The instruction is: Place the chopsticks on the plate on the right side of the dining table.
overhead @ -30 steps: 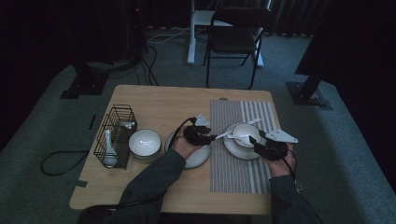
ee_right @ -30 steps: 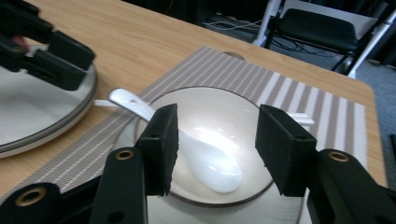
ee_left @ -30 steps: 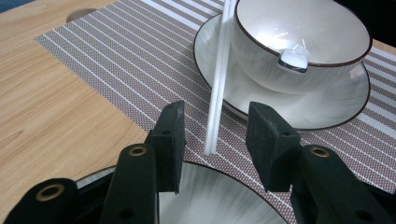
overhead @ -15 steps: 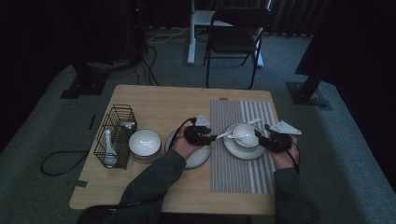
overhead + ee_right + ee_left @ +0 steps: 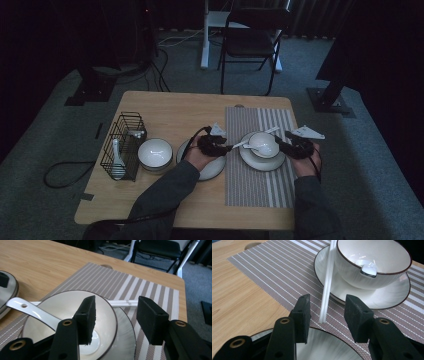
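Chopstick (image 5: 326,287) between your left gripper (image 5: 327,312) jaws, unclamped; right gripper (image 5: 117,320) jaws apart astride bowl (image 5: 62,312) rim. Next: close left.

A pale wooden table (image 5: 239,292) is seen, its grain smooth and matt. Over it a woven placemat (image 5: 277,272) is laid, cloth-like, finely textured in brown and white stripes, with no shine. The bowl (image 5: 372,262) is shown as glazed ceramic, white and glossy, light glinting inside, a thin dark line traced round its rim. The saucer (image 5: 387,296) beneath is given the same glossy glaze with a faint brushed look. A white chopstick (image 5: 327,282) is noted, smooth, seemingly plastic. In the bowl a white spoon (image 5: 32,311) is caught, shiny and glazed. The gripper pads (image 5: 86,317) are seen as black, matt and slightly rough, like foam rubber. The basket (image 5: 122,145) is made of thin black wire.
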